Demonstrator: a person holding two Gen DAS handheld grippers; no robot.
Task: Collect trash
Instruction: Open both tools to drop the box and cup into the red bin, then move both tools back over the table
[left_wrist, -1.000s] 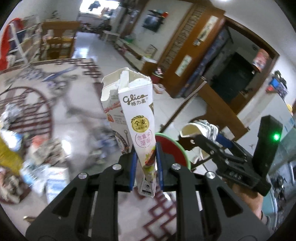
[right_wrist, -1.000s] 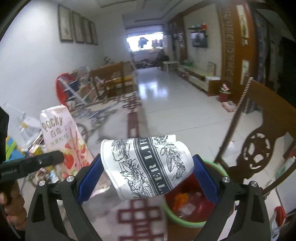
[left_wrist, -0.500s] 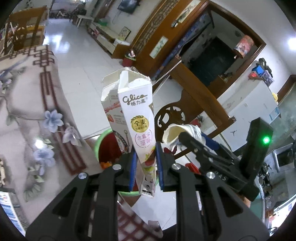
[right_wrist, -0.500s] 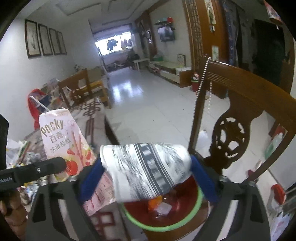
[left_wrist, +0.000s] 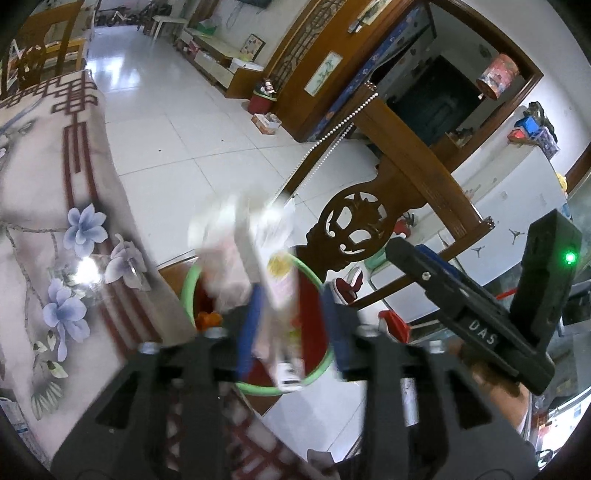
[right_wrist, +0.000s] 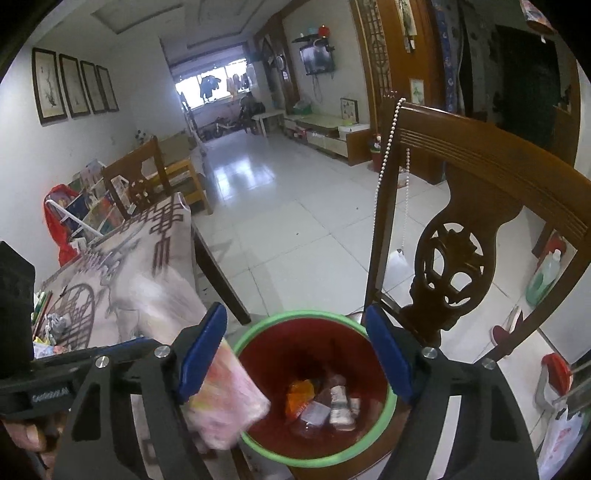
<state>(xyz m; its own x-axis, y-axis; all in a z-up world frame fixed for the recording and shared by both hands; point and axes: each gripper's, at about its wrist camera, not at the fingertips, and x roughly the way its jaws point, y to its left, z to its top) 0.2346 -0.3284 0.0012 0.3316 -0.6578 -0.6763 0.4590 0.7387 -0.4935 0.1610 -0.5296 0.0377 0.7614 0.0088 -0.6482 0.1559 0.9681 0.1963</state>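
Observation:
A red bin with a green rim (right_wrist: 388, 413) stands on a wooden chair seat and holds several wrappers and the paper cup (right_wrist: 341, 406). It also shows in the left wrist view (left_wrist: 190, 291). My right gripper (right_wrist: 295, 354) is open and empty right above the bin. My left gripper (left_wrist: 291, 328) is open over the bin rim. The pink Pocky box (left_wrist: 251, 273) is blurred between its jaws, loose and falling; in the right wrist view the box (right_wrist: 225, 398) is at the bin's left rim.
A carved wooden chair back (right_wrist: 454, 266) with a bead string rises just behind the bin. The table with a flowered cloth (left_wrist: 48, 206) lies to the left, with more litter on it (right_wrist: 48, 328). White tiled floor lies beyond.
Both grippers moved from over the table to over the bin and opened. The paper cup dropped from the right gripper into the bin. The Pocky box slipped free of the left gripper.

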